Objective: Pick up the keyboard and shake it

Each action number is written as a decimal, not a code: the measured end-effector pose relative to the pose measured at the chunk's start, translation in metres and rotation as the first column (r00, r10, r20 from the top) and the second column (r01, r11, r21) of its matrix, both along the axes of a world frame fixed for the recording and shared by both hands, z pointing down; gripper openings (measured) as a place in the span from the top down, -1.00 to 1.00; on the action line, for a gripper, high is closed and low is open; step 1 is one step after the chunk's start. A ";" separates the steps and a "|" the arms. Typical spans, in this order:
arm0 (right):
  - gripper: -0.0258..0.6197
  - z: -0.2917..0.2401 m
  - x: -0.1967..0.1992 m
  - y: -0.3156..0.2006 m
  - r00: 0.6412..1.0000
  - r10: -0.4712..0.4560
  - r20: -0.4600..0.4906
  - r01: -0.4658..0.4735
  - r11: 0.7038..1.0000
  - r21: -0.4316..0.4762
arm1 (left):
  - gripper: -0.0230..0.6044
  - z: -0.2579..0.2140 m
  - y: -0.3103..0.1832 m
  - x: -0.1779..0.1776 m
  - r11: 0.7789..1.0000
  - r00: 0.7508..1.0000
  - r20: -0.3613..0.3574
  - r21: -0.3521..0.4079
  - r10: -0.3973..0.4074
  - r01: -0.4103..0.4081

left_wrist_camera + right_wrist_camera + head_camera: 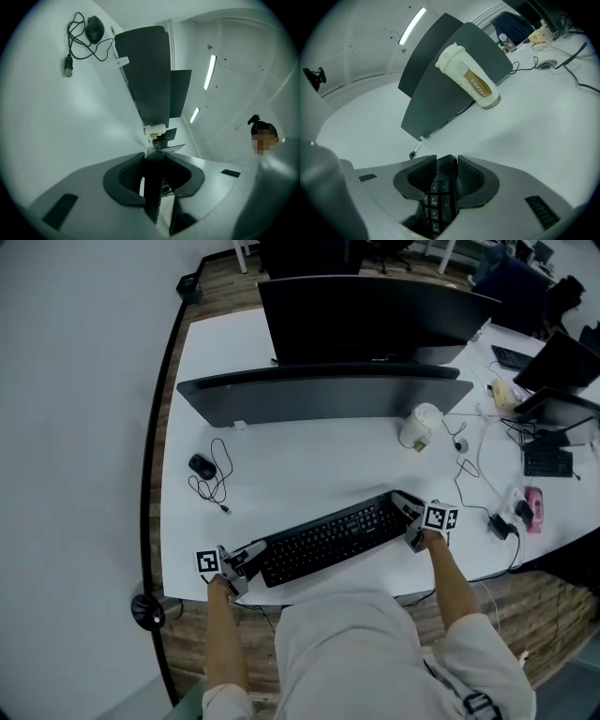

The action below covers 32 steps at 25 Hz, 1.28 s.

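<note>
A black keyboard (328,535) lies slanted near the front edge of the white desk (300,465). My left gripper (253,559) sits at its left end and my right gripper (408,517) at its right end. In the left gripper view the keyboard (152,197) shows edge-on as a thin dark slab between the pads of the left gripper (153,157), which press on it. In the right gripper view the number keys of the keyboard (438,201) run between the ribbed pads of the right gripper (446,161), which close on that end. Whether the keyboard is off the desk I cannot tell.
A wired mouse (202,466) with its coiled cable lies left of the keyboard. A white coffee cup (419,426) stands behind its right end. Two dark monitors (323,395) fill the back. Cables (469,465) and a pink object (533,507) lie at the right.
</note>
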State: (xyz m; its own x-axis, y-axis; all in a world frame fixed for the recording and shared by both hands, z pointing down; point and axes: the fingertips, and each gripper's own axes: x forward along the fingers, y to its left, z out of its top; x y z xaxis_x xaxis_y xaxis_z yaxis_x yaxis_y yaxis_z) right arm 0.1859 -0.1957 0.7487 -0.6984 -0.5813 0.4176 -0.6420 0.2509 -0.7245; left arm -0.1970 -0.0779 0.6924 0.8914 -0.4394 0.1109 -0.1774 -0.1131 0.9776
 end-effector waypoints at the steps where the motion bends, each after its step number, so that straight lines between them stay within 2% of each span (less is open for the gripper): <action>1: 0.39 0.000 0.000 0.000 1.000 -0.003 -0.003 0.003 1.000 0.004 | 0.56 0.003 0.002 0.000 1.000 0.999 0.033 -0.001 0.027 -0.027; 3: 0.39 -0.001 -0.001 0.000 1.000 -0.016 -0.004 0.016 1.000 0.009 | 0.56 0.009 0.009 0.002 0.993 0.985 0.123 -0.005 0.120 -0.121; 5: 0.40 -0.002 -0.001 -0.001 0.999 -0.032 -0.015 0.032 0.999 0.025 | 0.56 0.009 0.017 0.010 0.971 0.955 0.177 -0.006 0.237 -0.240; 7: 0.44 -0.006 0.002 -0.005 0.998 -0.042 -0.041 0.045 0.998 0.054 | 0.56 0.011 0.024 0.014 0.937 0.912 0.227 -0.010 0.343 -0.350; 8: 0.44 -0.009 0.000 -0.007 0.998 -0.051 -0.045 0.054 0.996 0.067 | 0.56 0.014 0.029 0.015 0.913 0.880 0.259 -0.016 0.398 -0.408; 9: 0.44 -0.013 -0.003 -0.008 0.997 -0.062 -0.039 0.065 0.995 0.076 | 0.56 0.016 0.034 0.016 0.882 0.840 0.293 -0.028 0.457 -0.470; 12: 0.44 -0.017 -0.009 -0.008 0.996 -0.087 -0.027 0.089 0.992 0.090 | 0.56 0.017 0.048 0.020 0.770 0.698 0.375 -0.071 0.610 -0.634; 15: 0.44 -0.021 -0.011 -0.009 0.995 -0.101 -0.021 0.103 0.989 0.106 | 0.56 0.015 0.058 0.023 0.639 0.539 0.444 -0.104 0.715 -0.762; 17: 0.43 -0.025 -0.012 -0.008 0.994 -0.106 -0.013 0.106 0.987 0.117 | 0.56 0.015 0.061 0.024 0.566 0.448 0.480 -0.129 0.754 -0.814; 21: 0.44 -0.044 -0.010 -0.013 0.990 -0.096 0.106 0.081 0.987 0.135 | 0.59 0.018 0.062 0.023 0.461 0.300 0.571 -0.159 0.764 -0.873; 23: 0.43 -0.053 -0.010 -0.017 0.986 -0.134 0.103 0.117 0.981 0.157 | 0.59 0.019 0.058 0.023 0.422 0.238 0.620 -0.167 0.748 -0.891; 25: 0.44 -0.059 -0.010 -0.015 0.978 -0.199 0.060 0.186 0.968 0.170 | 0.59 0.018 0.054 0.023 0.397 0.192 0.662 -0.174 0.724 -0.901; 27: 0.45 -0.065 -0.010 -0.013 0.961 -0.276 -0.016 0.274 0.942 0.194 | 0.59 0.015 0.047 0.021 0.390 0.165 0.697 -0.176 0.697 -0.904; 29: 0.47 -0.075 -0.013 -0.013 0.920 -0.366 -0.138 0.390 0.893 0.227 | 0.59 0.012 0.041 0.020 0.381 0.139 0.730 -0.177 0.669 -0.908; 31: 0.38 -0.087 -0.025 -0.013 0.836 -0.472 -0.279 0.537 0.808 0.244 | 0.59 0.009 0.033 0.020 0.361 0.098 0.766 -0.183 0.635 -0.915; 32: 0.34 -0.092 -0.033 -0.012 0.772 -0.531 -0.349 0.620 0.749 0.233 | 0.59 0.007 0.029 0.020 0.350 0.076 0.781 -0.188 0.619 -0.918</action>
State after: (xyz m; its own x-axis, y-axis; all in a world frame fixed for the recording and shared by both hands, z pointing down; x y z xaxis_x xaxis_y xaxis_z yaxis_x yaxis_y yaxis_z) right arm 0.1529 -0.2075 0.6569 -0.8427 -0.2300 0.4868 -0.4396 0.8160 -0.3754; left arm -0.1774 -0.0485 0.6996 0.4279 0.3203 0.8452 -0.2907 -0.8366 0.4643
